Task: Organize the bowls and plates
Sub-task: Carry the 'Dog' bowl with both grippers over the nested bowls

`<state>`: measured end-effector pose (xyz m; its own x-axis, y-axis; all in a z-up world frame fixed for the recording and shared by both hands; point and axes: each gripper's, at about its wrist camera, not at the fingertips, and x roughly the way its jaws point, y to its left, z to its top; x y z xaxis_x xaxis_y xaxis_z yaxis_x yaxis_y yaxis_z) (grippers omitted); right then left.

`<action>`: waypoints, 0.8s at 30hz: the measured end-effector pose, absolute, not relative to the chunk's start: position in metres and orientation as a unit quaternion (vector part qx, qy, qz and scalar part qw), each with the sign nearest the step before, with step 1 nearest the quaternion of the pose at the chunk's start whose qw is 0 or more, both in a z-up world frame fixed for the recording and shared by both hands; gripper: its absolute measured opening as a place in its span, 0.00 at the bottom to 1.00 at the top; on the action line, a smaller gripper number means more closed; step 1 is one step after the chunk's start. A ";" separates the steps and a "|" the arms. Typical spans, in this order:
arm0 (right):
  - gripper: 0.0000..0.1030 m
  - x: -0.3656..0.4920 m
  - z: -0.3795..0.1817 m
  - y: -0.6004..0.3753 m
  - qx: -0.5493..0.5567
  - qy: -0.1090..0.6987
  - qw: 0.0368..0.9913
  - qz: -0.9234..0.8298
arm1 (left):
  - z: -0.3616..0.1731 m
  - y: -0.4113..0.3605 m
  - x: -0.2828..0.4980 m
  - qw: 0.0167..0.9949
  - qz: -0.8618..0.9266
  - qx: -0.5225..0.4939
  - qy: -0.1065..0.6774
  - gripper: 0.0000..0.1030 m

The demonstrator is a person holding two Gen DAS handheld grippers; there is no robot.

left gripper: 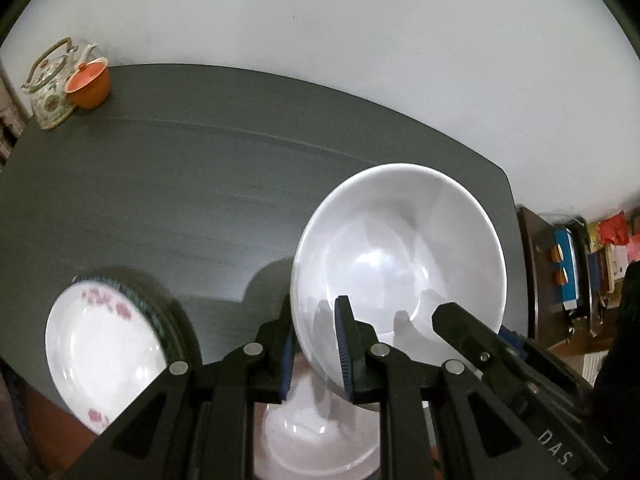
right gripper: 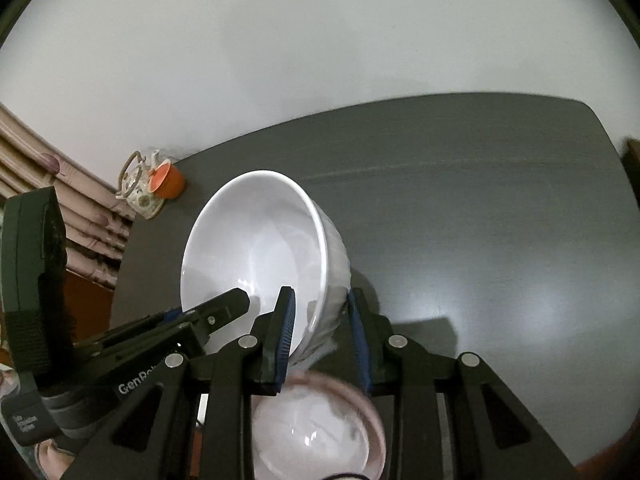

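Both tongs grip one white bowl [left gripper: 400, 256] by its rim, lifted clear of the dark tabletop [left gripper: 160, 184] and tilted. The left tongs [left gripper: 316, 344] are narrowed on the bowl's left rim, one blue pad inside the bowl and the other outside against its wall. The right tongs [right gripper: 320, 336] pinch the right rim the same way, the left finger inside and the right finger outside the ribbed wall; their jaws are narrow too.

Below the held bowl, at the near edge, sits a second bowl [right gripper: 320, 428], blurred. To the near left lies a flowered plate [left gripper: 104, 352], stacked on a dark-rimmed plate [left gripper: 160, 312].

At the far left corner of the tabletop stand a patterned teapot [left gripper: 50, 88] and, touching it on the right, an orange cup [left gripper: 90, 82]. A cluttered shelf [left gripper: 568, 276] stands off to the right, beyond the tabletop.
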<state>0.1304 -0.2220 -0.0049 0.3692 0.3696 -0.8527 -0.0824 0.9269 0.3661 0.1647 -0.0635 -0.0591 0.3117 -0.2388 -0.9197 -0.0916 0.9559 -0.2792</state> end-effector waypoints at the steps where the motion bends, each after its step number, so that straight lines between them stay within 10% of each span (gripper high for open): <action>1: 0.26 0.124 -0.004 -0.222 0.135 0.544 0.816 0.139 | -0.058 -0.064 0.157 0.796 -0.047 -0.141 0.586 0.18; 24: 0.27 0.030 -0.051 -0.217 0.159 0.586 0.785 0.123 | -0.101 -0.082 0.067 0.767 -0.040 -0.127 0.628 0.18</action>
